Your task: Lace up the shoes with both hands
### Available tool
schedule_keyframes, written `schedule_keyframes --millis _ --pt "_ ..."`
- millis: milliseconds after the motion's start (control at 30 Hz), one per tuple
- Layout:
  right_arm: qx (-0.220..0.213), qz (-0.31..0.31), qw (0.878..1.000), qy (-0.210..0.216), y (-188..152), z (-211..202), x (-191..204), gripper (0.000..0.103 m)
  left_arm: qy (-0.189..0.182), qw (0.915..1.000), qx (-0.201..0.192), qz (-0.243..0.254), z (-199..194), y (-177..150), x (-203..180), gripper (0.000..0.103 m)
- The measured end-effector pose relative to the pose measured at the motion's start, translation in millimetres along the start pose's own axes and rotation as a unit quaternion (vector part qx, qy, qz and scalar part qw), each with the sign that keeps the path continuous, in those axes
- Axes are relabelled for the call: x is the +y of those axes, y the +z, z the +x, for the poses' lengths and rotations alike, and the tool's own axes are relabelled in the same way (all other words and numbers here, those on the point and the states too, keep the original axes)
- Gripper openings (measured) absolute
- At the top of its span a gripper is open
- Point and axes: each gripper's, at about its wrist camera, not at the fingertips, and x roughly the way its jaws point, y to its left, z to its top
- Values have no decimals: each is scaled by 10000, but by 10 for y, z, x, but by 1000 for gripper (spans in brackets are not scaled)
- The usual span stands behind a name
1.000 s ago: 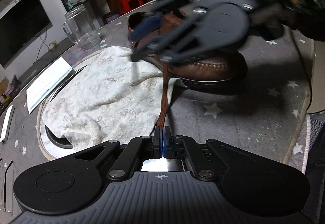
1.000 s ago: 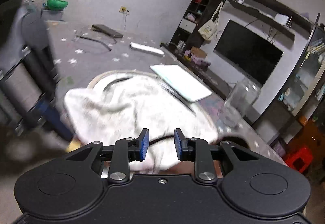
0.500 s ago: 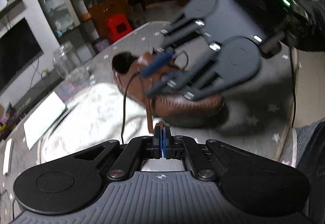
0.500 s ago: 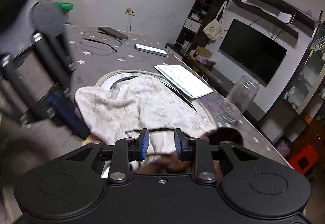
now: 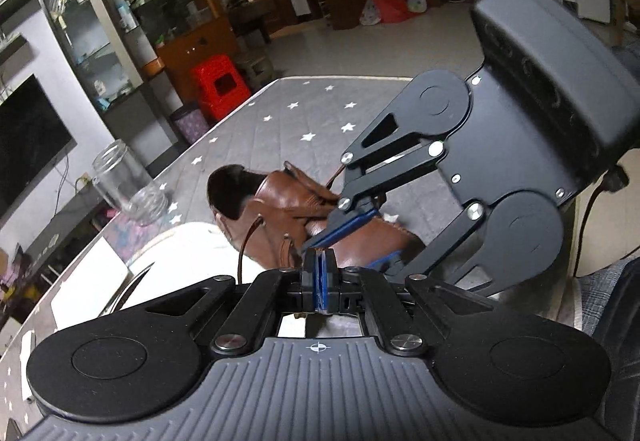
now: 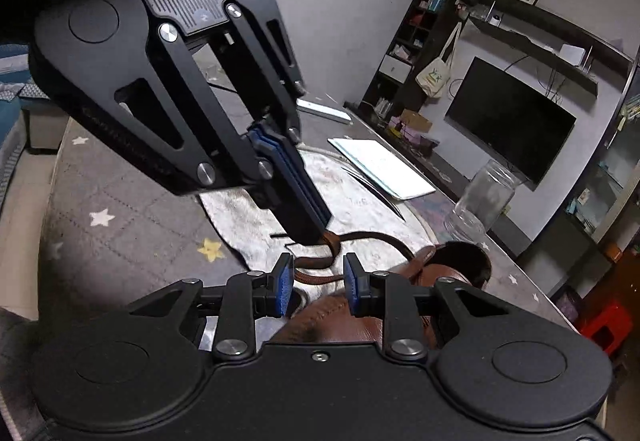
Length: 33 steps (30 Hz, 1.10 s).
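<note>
Left gripper (image 5: 319, 273) pinches the limp lace (image 6: 320, 261), apparently near its tip; right gripper (image 6: 316, 283) open over the shoe (image 5: 288, 217).

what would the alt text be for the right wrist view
The shut left gripper pinches a brown leather shoelace above the open right gripper, over a brown leather shoe on a white towel.

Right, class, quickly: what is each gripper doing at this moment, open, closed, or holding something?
Left gripper: closed, pinching the brown lace of the shoe.
Right gripper: open, holding nothing; the lace runs between its fingers.
</note>
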Motion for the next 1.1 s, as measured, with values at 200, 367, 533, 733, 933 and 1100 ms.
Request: schedule_keyframes --millis 200,367,533,733,933,1100 --pt "-49 412 9989 -200 -32 -10 -121 4 54 9998 -100 -154 -18 12 42 7" --pt "-9 1222 9921 -275 -151 -63 -319 4 83 9997 -82 -229 45 -50 95 24" --pt "-85 2455 9693 -100 -323 -150 -570 4 90 9999 -57 35 194 -45 -11 25" --pt "-260 3426 9389 200 -467 -242 -746 4 123 9991 -179 372 447 43 -118 25" --pt "-353 3601 9318 284 -465 -345 -794 4 27 9984 -246 508 657 111 -148 26" --pt "-399 3609 9314 271 -474 -377 -817 4 -96 9990 -92 419 733 107 -117 6"
